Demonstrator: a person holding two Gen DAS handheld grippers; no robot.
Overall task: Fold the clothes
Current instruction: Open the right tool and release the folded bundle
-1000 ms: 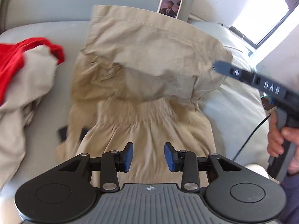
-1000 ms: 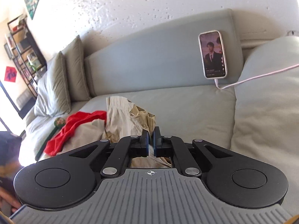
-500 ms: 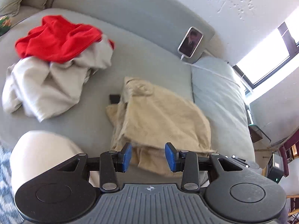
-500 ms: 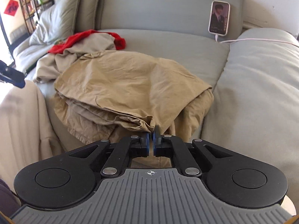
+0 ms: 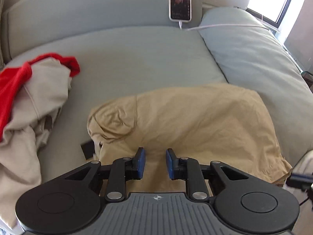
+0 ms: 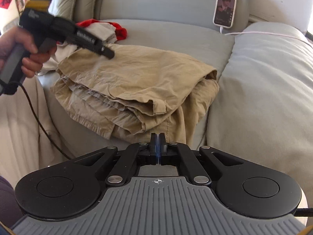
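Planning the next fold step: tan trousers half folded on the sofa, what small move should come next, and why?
Probably the left claw, its jaws closing with nothing between them yet, should dip to pinch the near edge of the tan trousers. The layers look uneven and one part hangs off the sofa front. The right claw is shut and empty.

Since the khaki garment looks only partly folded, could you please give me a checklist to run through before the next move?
1. Khaki garment on the sofa seat: ok.
2. Fold tidy: not ok, lower layers stick out at the front edge.
3. Left gripper free: ok, jaws closing, nothing between them.
4. Right gripper ready to grasp: not ok, shut and empty.
5. Other clothes apart from the garment: cannot tell.
6. Phone out of the way: ok.
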